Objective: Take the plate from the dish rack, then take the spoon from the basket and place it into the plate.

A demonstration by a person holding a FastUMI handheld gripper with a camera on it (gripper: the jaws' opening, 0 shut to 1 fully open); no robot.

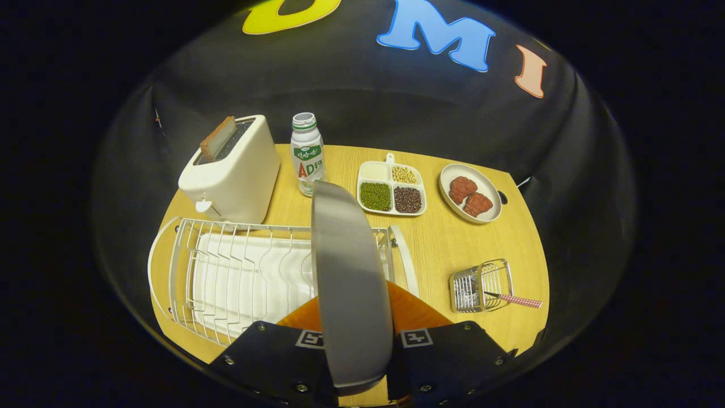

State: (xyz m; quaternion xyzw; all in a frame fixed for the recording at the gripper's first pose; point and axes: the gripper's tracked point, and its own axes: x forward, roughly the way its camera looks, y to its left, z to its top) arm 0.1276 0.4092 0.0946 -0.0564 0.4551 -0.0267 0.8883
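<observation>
The gripper (357, 362) holds a grey plate (350, 283) on edge between its two fingers (272, 351), which are closed against the plate's two faces. The plate stands upright and runs away from the camera, its far rim reaching up in front of the lower part of a bottle (307, 153). It is lifted above the white wire dish rack (226, 272), which sits on the desk (453, 243) just ahead of the fingers and to the left, with a white drip tray under its wires.

To the right of the rack, near the desk's front edge, a small wire basket (481, 286) lies with its opening turned to the right. The spoon (512, 299) lies in it – its checked handle sticks out past the basket's rim onto the desk, while the bowl end is too small to make out among the wires.

Beyond the rack stands a white toaster (232, 173) with a slice of toast (218, 137) poking up from its slot. The bottle stands just beside it. Further right lie a white divided dish (392, 190) with beans and grains in its compartments, and an oval dish (470, 192) carrying two reddish pieces of meat – the two dishes are near each other but apart.
</observation>
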